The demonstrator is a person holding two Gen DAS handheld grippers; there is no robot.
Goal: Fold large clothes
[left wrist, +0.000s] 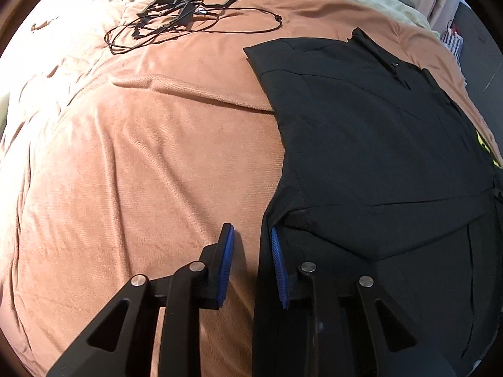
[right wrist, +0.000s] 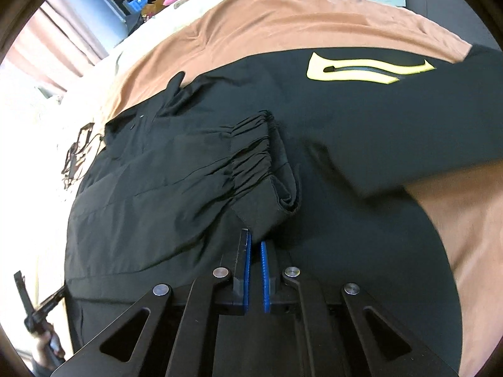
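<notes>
My left tool (left wrist: 251, 235) hangs partly open astride the black jacket's (left wrist: 377, 144) left edge on the bed's brown blanket (left wrist: 141, 157). My right tool (right wrist: 255, 245), nearly closed, seems to pinch the sleeve cuff (right wrist: 254, 163). Both should grip firmly, then lift evenly.

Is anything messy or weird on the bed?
Yes. A tangle of black frames and thin cord lies loose on the orange blanket, away from the folding. On the black jacket, one gathered sleeve cuff sits bunched and rumpled across the body instead of lying flat.
</notes>
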